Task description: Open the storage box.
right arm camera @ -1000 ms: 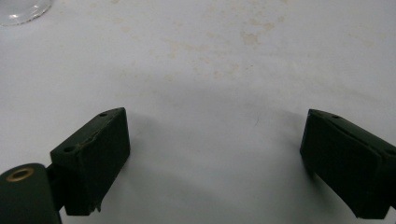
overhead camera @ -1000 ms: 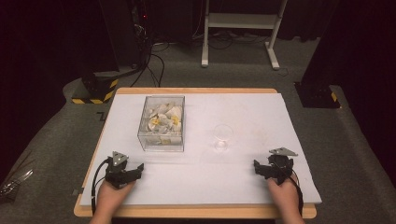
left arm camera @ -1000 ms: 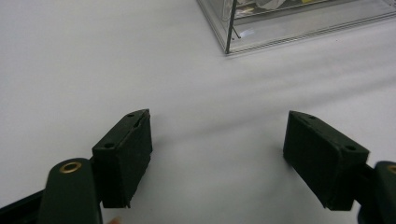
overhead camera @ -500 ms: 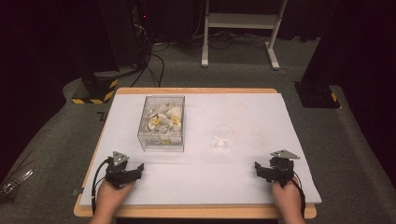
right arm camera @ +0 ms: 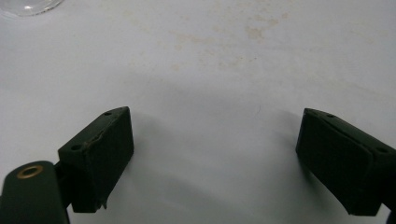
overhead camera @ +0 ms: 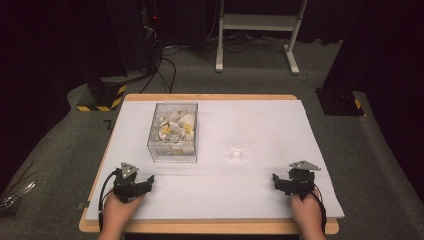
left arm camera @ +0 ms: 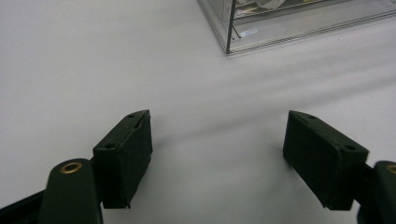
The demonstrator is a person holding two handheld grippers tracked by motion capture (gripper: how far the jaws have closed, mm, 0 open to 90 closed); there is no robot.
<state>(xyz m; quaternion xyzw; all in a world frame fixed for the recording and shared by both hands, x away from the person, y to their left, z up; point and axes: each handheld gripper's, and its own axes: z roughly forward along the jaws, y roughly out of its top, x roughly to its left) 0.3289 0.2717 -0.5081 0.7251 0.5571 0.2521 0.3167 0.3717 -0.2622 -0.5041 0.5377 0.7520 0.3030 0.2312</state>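
The clear box [overhead camera: 173, 132] sits ahead of our left gripper [overhead camera: 141, 182] and slightly toward the other hand, well apart from it; in the left gripper view its near corner [left arm camera: 261, 32] stands beyond the open jaws, with bare desk [overhead camera: 260, 195] between. We judge it a rigid, thin-walled plastic case, light for its bulk, with smooth sides that could slip under the pads; the pale crumpled pieces inside [overhead camera: 175, 127], some marked yellow, look soft and nearly weightless, so they should be pinched gently one at a time from above, through the top, though we cannot tell whether a lid covers it. The small clear glass [overhead camera: 238, 145] lies ahead of our right gripper [overhead camera: 280, 182] and inward of it, near but not touching; its edge shows in the right gripper view at the upper corner [right arm camera: 28, 5]. We take it for fragile and slick, best gripped across the rim or wall with little force. Both grippers are released, jaws spread wide with nothing between them, resting low over the white desk near its front edge. Against the earlier high view, nothing has changed: box, glass and both hands lie where they lay, and the jaws stand as wide as before.
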